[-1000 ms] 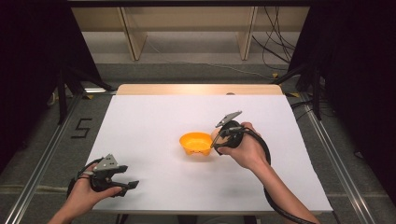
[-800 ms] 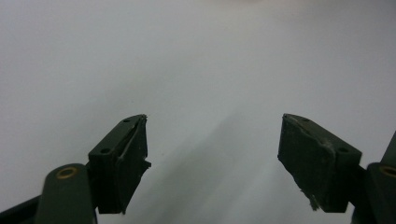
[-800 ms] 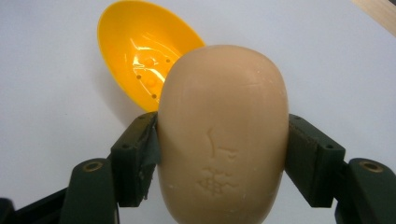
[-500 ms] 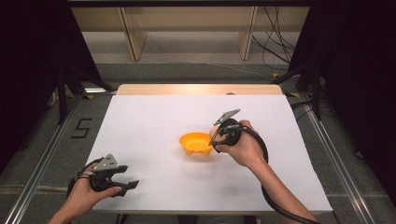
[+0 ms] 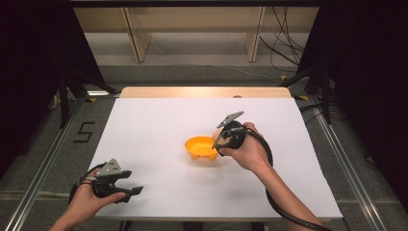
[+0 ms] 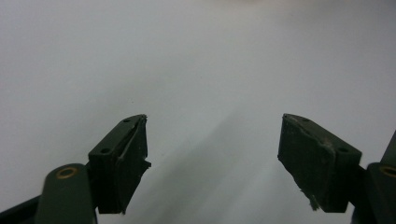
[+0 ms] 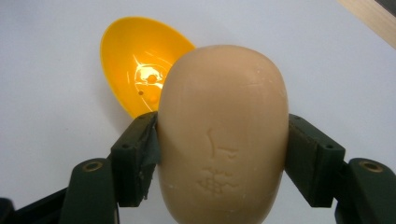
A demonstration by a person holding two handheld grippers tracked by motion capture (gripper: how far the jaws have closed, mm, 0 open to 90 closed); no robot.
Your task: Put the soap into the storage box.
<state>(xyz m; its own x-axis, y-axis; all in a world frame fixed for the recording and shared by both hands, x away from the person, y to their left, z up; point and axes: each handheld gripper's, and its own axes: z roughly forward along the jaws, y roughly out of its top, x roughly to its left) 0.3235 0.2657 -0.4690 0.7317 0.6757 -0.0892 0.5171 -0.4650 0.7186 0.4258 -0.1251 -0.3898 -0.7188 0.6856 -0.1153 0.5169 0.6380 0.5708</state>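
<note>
A small orange bowl (image 5: 201, 148) stands empty near the middle of the white table (image 5: 159, 120). My right gripper (image 5: 217, 140) hangs just right of the bowl's rim, a little above it. It is shut on a tan, egg-shaped bar of soap (image 7: 223, 130), with both pads (image 7: 140, 149) pressed against its sides. In the right gripper view the orange bowl (image 7: 135, 65) lies behind and to the left of the soap. My left gripper (image 5: 130, 190) rests near the front left corner, open, and the left gripper (image 6: 215, 140) has only bare table between its jaws.
A wooden strip (image 5: 207, 92) runs along the table's far edge. Metal rails (image 5: 48, 159) flank the table on both sides. Black cables (image 5: 284, 211) trail from the right gripper over the front edge.
My right gripper has edged slightly left toward the bowl with the soap still in it. The left gripper has stayed where it was.
</note>
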